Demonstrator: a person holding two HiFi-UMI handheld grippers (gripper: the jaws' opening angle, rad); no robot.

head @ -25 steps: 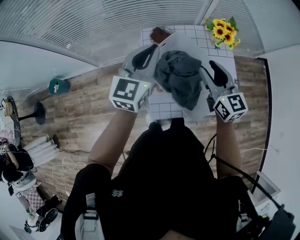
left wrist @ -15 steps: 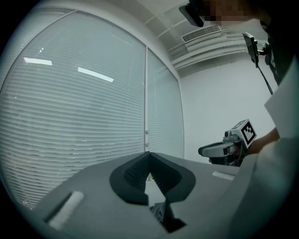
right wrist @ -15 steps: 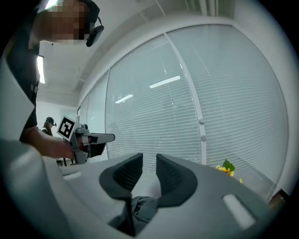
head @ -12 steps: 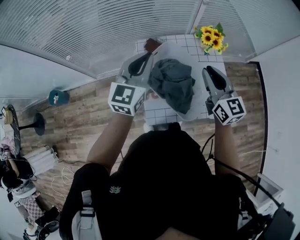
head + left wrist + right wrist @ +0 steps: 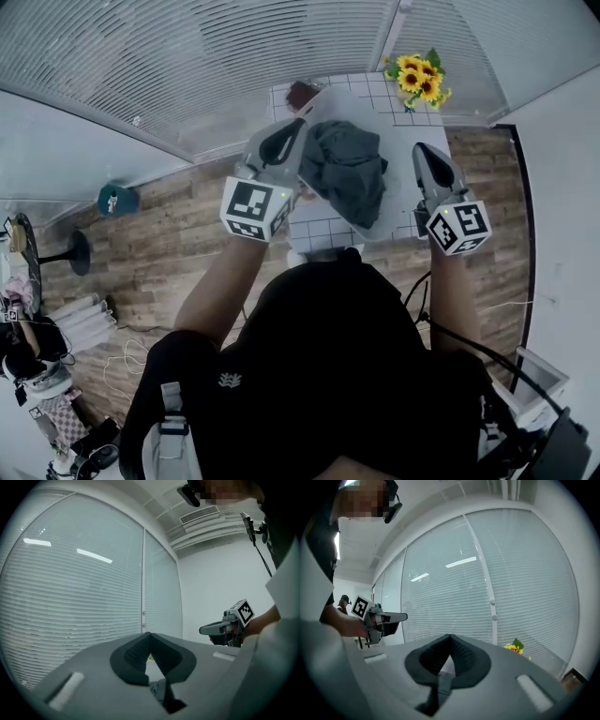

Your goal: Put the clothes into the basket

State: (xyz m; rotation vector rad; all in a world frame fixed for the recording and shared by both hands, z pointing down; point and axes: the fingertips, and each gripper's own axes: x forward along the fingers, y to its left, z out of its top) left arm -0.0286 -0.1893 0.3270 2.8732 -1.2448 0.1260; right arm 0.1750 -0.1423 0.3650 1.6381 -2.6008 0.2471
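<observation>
A heap of dark grey clothes (image 5: 349, 172) lies in the white basket (image 5: 377, 228) on the checked table (image 5: 375, 86). My left gripper (image 5: 298, 127) hangs over the basket's left rim, level, jaws shut and empty. My right gripper (image 5: 422, 150) is held to the right of the basket, clear of the clothes. Its jaws have just been closing and now stand shut with nothing between them. In the left gripper view the pads (image 5: 150, 634) meet before the window blinds. The right gripper view shows the same (image 5: 450, 637).
Sunflowers (image 5: 412, 78) stand at the table's far right corner, also in the right gripper view (image 5: 514, 647). A small brown thing (image 5: 302, 94) lies at the far left corner. Window blinds run behind the table. Wooden floor lies on both sides.
The right gripper has drawn away from the clothes to the basket's right side and its jaws have closed. The left gripper has shifted slightly along the left rim.
</observation>
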